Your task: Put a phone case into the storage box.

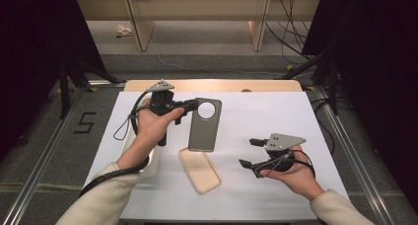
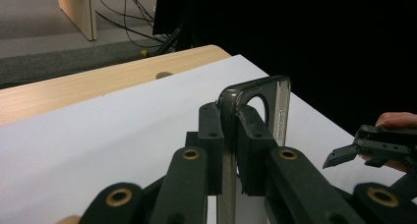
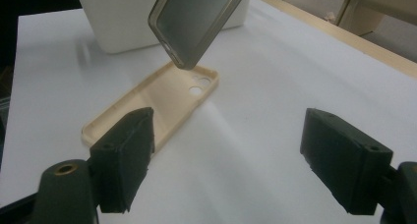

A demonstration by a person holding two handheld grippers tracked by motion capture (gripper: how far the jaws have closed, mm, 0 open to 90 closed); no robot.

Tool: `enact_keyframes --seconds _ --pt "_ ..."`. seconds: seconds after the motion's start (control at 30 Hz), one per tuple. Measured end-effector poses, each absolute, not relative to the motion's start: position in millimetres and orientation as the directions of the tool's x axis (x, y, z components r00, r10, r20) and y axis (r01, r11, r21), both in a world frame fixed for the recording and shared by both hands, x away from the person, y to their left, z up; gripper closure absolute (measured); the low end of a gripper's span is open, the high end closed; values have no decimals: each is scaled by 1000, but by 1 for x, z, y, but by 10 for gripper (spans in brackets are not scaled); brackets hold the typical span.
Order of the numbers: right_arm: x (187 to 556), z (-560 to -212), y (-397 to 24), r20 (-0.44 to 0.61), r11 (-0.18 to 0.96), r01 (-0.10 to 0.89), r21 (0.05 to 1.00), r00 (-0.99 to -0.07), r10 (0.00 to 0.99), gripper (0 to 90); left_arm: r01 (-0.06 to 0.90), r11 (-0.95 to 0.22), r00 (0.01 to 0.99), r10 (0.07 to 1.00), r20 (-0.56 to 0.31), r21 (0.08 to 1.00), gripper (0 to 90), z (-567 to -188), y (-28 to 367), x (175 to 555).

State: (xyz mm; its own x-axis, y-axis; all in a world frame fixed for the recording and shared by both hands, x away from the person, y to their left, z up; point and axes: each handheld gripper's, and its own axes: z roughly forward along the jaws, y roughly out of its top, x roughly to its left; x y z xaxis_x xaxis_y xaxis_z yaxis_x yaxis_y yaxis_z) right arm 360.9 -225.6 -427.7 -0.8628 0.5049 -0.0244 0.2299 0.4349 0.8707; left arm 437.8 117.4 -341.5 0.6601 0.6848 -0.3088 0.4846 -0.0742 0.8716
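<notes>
Left gripper (image 1: 190,105) pinches the grey phone case (image 1: 204,126) by its top edge, held above the tabletop (image 1: 276,116). Narrow hold (edge only): case may swing or slip. Right gripper (image 1: 252,152) spread, empty.

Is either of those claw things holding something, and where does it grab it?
The left gripper pinches the grey phone case by its camera-hole end; the right gripper holds nothing.

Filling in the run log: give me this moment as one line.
left claw: shut on grey phone case, lifted | right claw: open, holds nothing | beige phone case: flat on white sheet
</notes>
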Motion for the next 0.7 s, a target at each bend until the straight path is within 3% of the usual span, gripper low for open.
enact_keyframes --seconds 0.7 --pt "363 -427 -229 -17 409 237 881 -849 528 213 464 -60 651 700 -295 884 821 -336 141 439"
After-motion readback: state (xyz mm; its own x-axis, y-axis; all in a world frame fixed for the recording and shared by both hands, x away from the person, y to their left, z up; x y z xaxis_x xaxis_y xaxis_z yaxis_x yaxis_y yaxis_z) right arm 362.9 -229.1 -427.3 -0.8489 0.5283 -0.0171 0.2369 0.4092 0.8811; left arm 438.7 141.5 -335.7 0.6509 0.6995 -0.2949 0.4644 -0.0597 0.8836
